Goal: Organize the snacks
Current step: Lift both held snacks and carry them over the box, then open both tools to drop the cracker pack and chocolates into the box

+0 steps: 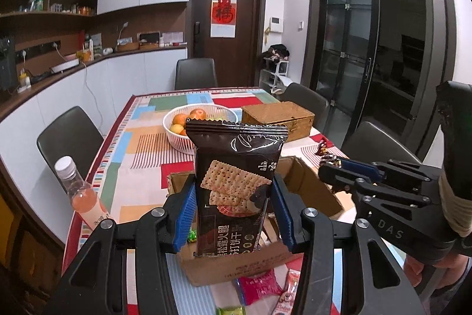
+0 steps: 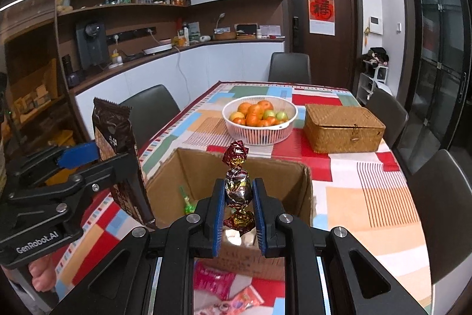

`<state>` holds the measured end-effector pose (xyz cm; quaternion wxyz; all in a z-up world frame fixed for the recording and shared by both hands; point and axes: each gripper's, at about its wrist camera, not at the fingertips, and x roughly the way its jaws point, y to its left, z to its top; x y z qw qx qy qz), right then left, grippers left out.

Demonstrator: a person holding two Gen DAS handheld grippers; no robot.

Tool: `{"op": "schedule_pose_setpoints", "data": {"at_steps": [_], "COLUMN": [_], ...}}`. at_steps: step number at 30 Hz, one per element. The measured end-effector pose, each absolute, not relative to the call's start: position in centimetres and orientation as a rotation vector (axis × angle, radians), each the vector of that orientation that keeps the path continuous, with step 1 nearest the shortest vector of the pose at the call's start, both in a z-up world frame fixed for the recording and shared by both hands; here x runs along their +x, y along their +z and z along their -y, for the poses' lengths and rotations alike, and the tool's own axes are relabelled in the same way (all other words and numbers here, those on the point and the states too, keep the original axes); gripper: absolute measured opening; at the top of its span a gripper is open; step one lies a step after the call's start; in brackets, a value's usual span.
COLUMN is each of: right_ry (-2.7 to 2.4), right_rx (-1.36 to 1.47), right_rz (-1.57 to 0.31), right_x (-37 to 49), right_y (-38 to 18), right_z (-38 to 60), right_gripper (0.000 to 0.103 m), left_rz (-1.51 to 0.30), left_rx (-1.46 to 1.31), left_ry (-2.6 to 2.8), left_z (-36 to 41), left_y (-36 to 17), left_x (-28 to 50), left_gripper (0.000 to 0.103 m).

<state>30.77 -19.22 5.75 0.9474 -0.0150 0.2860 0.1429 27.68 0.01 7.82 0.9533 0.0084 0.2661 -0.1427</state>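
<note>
My left gripper (image 1: 233, 211) is shut on a dark brown cracker packet (image 1: 236, 185), held upright above the near edge of an open cardboard box (image 1: 306, 182). The packet also shows in the right wrist view (image 2: 115, 143), left of the box (image 2: 242, 167). My right gripper (image 2: 238, 214) is shut on a foil-wrapped candy (image 2: 237, 188), red and silver, held upright over the box. The right gripper (image 1: 339, 170) shows at the right in the left wrist view. A green candy (image 2: 187, 204) lies inside the box.
A white basket of fruit (image 2: 259, 117) and a woven lidded box (image 2: 342, 126) stand behind the cardboard box. A pink drink bottle (image 1: 79, 194) stands at the table's left edge. Loose snack packets (image 1: 259, 285) lie in front of the box. Chairs ring the table.
</note>
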Motion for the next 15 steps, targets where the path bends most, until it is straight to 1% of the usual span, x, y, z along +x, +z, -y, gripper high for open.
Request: {"op": "schedule_pose_setpoints", "data": {"at_steps": [8, 15], "right_ry": [0.268, 0.272], "right_rx": [-0.007, 0.036], "right_rz": [-0.650, -0.746], "right_x": [34.2, 36.4], "right_y": [4.5, 2.0], "right_z": [19.2, 19.7], "right_gripper": [0.019, 0.019], "left_rz": [-0.660, -0.759], "left_rx": [0.025, 0.061], "left_ry": [-0.276, -0.276], "left_z": [0.8, 1.9], "left_y": [5.3, 2.7], "left_x": [32.8, 35.0], "left_gripper": [0.048, 0.048]}}
